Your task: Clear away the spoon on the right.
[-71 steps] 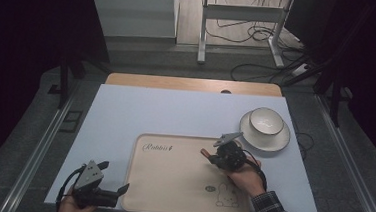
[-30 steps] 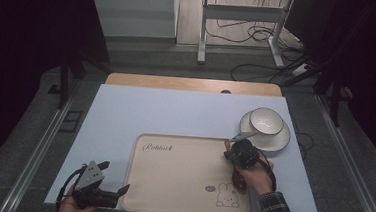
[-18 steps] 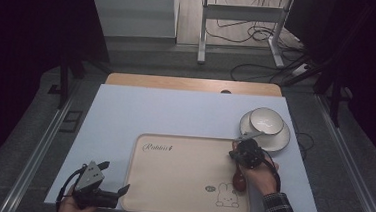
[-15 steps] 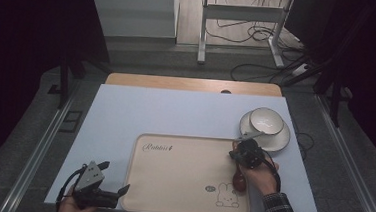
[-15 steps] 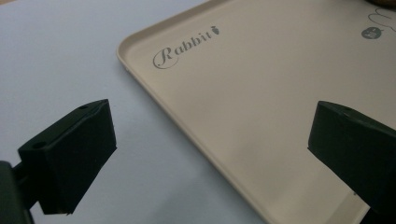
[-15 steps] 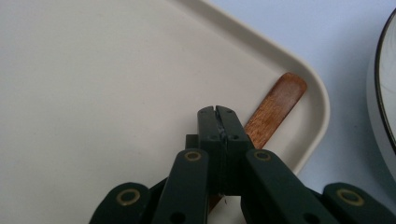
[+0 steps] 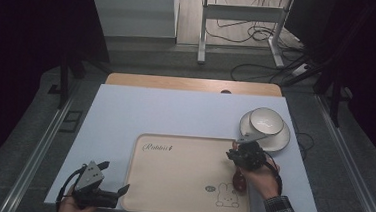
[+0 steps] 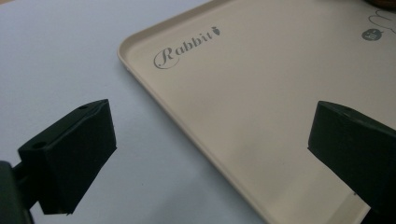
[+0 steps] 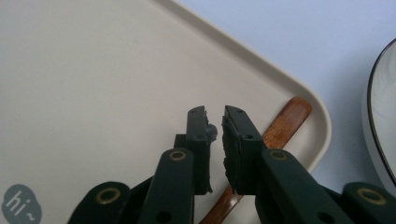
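Observation:
A wooden spoon (image 9: 286, 120) lies flat on the beige "Rabbit" tray (image 9: 93, 70) along its right rim, its dark bowl end (image 7: 239, 180) near the printed rabbit. My right gripper (image 9: 215, 114) hovers just over the handle. Its jaws have just been opening to a narrow gap with nothing between them, and the handle runs under the right-hand jaw. In the high view the right gripper (image 7: 245, 152) sits at the right edge of the tray (image 7: 170, 185). My left gripper (image 7: 116, 177) rests at the tray's near left corner, its jaws wide open (image 8: 210, 140) over the tray rim (image 8: 187, 126).
A white bowl (image 7: 266, 120) sits on a white plate (image 7: 280, 140) just right of the tray, close beyond the right gripper; the plate's rim (image 9: 378, 116) shows at the right gripper view's edge. The pale blue tabletop (image 7: 175, 115) stretches behind the tray.
Since the earliest frame my right gripper has shifted to the right, toward the tray's right edge and the plate. The left gripper has stayed put.

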Demonstrator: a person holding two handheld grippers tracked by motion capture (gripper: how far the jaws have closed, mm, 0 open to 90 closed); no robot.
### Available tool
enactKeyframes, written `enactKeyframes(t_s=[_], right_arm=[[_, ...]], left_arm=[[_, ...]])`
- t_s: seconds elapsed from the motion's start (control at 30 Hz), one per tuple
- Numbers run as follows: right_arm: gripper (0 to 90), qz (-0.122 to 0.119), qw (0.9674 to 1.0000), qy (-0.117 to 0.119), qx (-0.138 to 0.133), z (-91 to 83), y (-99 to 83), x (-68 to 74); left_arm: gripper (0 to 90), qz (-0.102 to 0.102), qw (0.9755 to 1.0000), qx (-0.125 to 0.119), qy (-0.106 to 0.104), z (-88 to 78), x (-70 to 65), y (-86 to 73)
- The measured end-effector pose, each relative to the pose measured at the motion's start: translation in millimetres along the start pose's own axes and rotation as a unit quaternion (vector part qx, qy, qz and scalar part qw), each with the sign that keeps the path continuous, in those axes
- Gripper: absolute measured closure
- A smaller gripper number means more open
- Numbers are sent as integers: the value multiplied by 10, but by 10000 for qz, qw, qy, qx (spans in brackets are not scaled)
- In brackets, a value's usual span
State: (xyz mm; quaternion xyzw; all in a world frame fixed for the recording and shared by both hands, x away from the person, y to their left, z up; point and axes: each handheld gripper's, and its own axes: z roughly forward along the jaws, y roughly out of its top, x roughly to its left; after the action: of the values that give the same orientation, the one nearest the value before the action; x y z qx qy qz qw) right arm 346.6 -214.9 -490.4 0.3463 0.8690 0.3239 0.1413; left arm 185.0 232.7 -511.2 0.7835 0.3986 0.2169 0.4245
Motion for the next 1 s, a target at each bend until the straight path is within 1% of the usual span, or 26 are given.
enactKeyframes(t_s=[0.2,0.23,0.27,0.33,0.37,0.43,0.53,0.67,0.7,0.77,0.87,0.9,1.0], right_arm=[[746,-54,10000,6,-74,-40,9,41],[722,-79,9999,-2,-103,-56,9,56],[722,-79,9999,-2,-103,-56,9,56],[693,-97,9999,-12,-138,-78,5,66],[693,-97,9999,-12,-138,-78,5,66],[659,-95,9998,-42,-166,-104,-7,74],[645,-79,9998,-48,-179,-118,-21,77],[596,-54,9998,-49,-205,-168,-60,91],[596,-54,9998,-49,-205,-168,-60,91],[556,-65,9997,-53,-231,-200,-83,106],[530,-64,9997,-52,-238,-215,-93,118],[509,-82,9996,-66,-277,-231,-111,129],[493,-88,9995,-78,-291,-250,-126,136]], left_arm=[[6,-59,10000,-50,-16,-10,15,-5],[6,-82,9999,-79,-28,-13,19,-8],[6,-82,9999,-79,-28,-13,19,-8],[3,-94,9999,-103,-40,-18,23,-10],[3,-100,9999,-114,-45,-21,25,-11],[0,-100,9998,-151,-64,-27,29,-14],[0,-130,9997,-201,-91,-35,34,-19],[0,-187,9994,-271,-116,-48,47,-27],[0,-187,9994,-271,-116,-48,47,-27],[0,-205,9993,-280,-116,-50,51,-28],[0,-206,9994,-266,-103,-47,50,-27],[0,-199,9994,-258,-100,-45,48,-26],[0,-193,9995,-248,-91,-43,47,-25]])
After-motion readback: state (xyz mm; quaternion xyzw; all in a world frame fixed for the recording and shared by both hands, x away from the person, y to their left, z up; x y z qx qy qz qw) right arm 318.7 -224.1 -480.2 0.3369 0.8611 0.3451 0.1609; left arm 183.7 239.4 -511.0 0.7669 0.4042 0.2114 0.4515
